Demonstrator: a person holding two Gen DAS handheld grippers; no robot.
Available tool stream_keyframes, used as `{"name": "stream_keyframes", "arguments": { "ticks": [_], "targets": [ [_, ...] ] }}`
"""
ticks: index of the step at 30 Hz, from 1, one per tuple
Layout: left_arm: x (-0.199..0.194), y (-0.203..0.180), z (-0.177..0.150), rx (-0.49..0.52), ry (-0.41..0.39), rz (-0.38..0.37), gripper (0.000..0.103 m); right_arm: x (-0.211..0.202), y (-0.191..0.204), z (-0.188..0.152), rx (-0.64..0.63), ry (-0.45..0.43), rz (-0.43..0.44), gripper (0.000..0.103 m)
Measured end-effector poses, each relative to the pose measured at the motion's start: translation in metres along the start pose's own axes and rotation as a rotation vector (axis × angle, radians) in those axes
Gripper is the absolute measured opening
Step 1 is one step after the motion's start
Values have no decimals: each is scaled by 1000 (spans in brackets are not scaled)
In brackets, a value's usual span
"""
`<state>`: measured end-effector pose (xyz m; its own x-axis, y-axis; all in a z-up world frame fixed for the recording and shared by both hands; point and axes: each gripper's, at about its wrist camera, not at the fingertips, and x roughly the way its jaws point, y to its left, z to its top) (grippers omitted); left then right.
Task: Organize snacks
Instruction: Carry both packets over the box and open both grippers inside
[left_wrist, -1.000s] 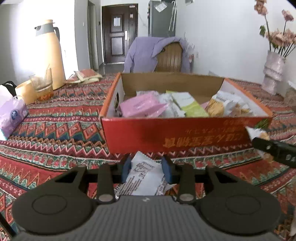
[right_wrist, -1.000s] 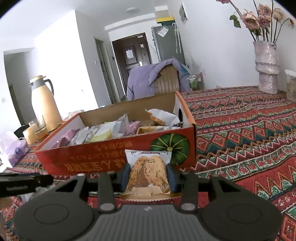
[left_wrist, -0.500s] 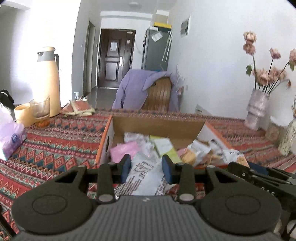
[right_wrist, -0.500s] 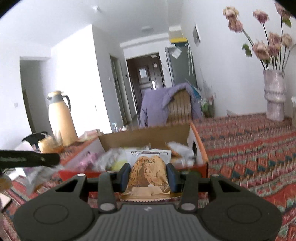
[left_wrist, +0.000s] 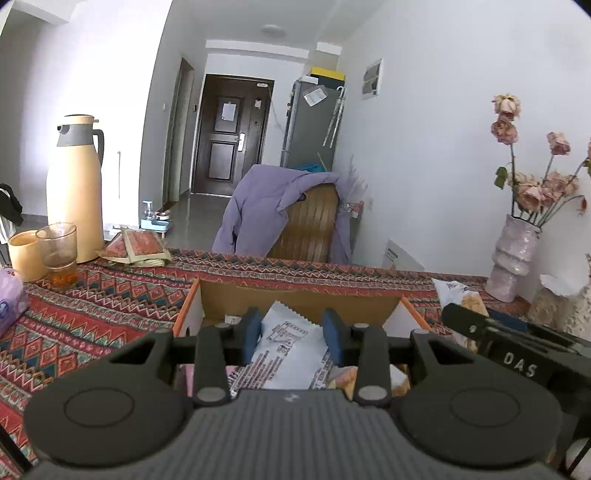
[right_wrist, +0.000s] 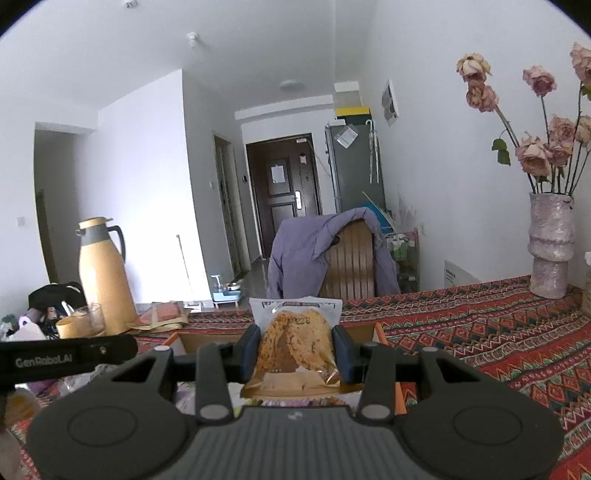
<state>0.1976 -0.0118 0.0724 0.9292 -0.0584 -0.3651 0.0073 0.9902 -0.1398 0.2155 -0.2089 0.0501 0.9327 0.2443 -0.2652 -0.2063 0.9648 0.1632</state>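
Snacks are partly sorted: several wrapped packets already lie inside the open orange cardboard box (left_wrist: 192, 314) that stands on the patterned red woven tabletop (left_wrist: 92, 306), though the claws hide most of its contents, so I cannot count them. Two more are in the air. The left claw (left_wrist: 291, 334) is clamped on a white crinkled packet with black printed text (left_wrist: 288, 354), its blue pads pressing both sides, and the packet hangs above the near part of the box's opening. The right claw (right_wrist: 297, 349) grips a clear-wrapped brown biscuit packet with a white top edge (right_wrist: 295, 343), held upright between its pads over the same box, whose cardboard rim (right_wrist: 207, 336) shows just behind and below it. From the left view, the right claw (left_wrist: 517, 347) sits just beside the left one, so both hands crowd one opening.

My judgement: picking up is done for these two, and what is left is lowering each into the box and letting go, best one after the other to avoid a bump. Whether further loose snacks wait on the tabletop cannot be told; near the grey textured vase of dried pink roses (left_wrist: 511, 258) something pale lies, too unclear to name.
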Motion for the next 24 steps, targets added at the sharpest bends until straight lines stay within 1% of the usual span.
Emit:
{"name": "stream_keyframes", "arguments": {
  "ticks": [3,7,10,13,14,15,16,17,18,19,20,22,23,24],
  "targets": [
    [25,-2,7,-5,18,26,38,24,-1,2,-14,23,-25,41],
    [64,-1,13,-2,67,78,38,58,-6,2,-27,68,-55,41],
    [90,-2,8,15,117,123,38,80,-9,-3,-39,115,-72,41],
    [104,-2,0,37,146,148,38,93,-8,-12,-59,153,-76,42],
    [106,-1,-2,33,150,143,44,95,-7,-14,-62,163,-74,42],
    [107,1,-3,24,155,133,63,96,-7,-17,-62,172,-73,43],
    [107,4,-4,9,156,128,77,96,-8,-19,-60,176,-75,45],
    [104,7,-5,-4,144,134,97,95,-9,-20,-55,178,-77,57],
    [100,8,-5,-11,121,145,103,94,-11,-21,-44,175,-76,65],
    [95,10,-5,-12,98,149,103,91,-13,-21,-35,171,-72,81],
    [92,12,-4,-11,90,142,103,88,-15,-21,-27,167,-66,92],
    [86,16,-3,-22,88,123,103,80,-17,-21,-21,156,-55,96],
    [81,18,-4,-25,81,119,103,76,-18,-19,-20,152,-52,101],
    [76,18,-3,-25,74,119,103,72,-19,-19,-19,146,-46,103]
  ]
}}
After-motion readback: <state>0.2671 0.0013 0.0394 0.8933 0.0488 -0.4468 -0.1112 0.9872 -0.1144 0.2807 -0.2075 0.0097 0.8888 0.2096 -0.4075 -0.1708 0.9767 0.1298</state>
